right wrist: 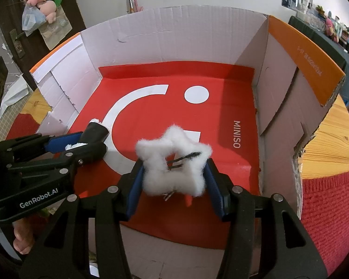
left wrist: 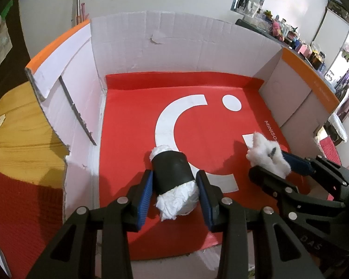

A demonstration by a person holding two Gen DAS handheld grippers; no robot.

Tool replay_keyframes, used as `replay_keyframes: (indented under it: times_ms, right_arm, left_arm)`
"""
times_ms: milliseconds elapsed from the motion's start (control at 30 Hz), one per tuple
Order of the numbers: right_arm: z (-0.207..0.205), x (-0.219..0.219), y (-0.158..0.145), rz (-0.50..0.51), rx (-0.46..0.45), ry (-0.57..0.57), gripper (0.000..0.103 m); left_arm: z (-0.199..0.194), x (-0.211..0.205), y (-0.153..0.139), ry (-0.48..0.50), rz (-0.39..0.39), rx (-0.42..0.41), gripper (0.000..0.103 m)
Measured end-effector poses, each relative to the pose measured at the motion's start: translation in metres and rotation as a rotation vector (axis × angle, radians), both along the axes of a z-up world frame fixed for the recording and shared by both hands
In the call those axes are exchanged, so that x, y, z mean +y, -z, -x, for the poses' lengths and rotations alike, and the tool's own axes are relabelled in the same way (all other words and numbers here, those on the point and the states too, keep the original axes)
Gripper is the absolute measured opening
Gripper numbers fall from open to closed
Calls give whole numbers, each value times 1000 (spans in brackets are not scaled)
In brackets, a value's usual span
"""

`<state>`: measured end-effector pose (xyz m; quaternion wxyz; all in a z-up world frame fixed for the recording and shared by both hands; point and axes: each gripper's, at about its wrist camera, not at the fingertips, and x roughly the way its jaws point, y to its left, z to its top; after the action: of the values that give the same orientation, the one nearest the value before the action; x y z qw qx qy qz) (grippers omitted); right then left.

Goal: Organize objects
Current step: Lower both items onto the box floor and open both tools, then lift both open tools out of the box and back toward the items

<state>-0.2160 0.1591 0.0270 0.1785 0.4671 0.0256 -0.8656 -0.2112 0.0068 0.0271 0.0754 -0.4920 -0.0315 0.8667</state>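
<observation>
A black roll (left wrist: 172, 174) stuffed with crumpled white paper lies low over the red sheet (left wrist: 132, 116) that lines the open cardboard box (left wrist: 174, 46). My left gripper (left wrist: 174, 173) is shut on it, a blue pad against each side. To its right, my right gripper (left wrist: 270, 162) holds a fluffy white star (left wrist: 265, 151). In the right wrist view the star (right wrist: 156, 176), with a hole in its middle, sits between the blue pads of my right gripper (right wrist: 174, 162), which press on both its sides. The left gripper (right wrist: 93, 140) with the roll (right wrist: 96, 131) is at the left.
The box has white inner walls (right wrist: 174, 34) and orange flaps (right wrist: 309, 65). It stands on a wooden table (right wrist: 332, 139) with red mats (right wrist: 330, 209) on both sides. A cluttered shelf (left wrist: 290, 37) runs at the far right. Plush toys (right wrist: 41, 2) hang on a dark door.
</observation>
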Motion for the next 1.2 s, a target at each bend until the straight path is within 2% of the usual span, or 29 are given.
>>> replay_keyframes:
  times_ms: [167, 233, 533, 1200]
  right_arm:
    - [-4, 1, -4, -3, 17, -4, 55]
    - [-5, 1, -7, 0, 25, -5, 56]
    - [-15, 1, -17, 7, 49, -4, 60]
    - [-72, 4, -53, 43, 159, -5, 88]
  left_arm:
    - [-2, 1, -2, 0, 3, 9, 42]
    - [-4, 0, -5, -2, 4, 19, 47]
    - [-15, -2, -15, -14, 14, 51, 56]
    - [-70, -4, -43, -32, 41, 164, 82]
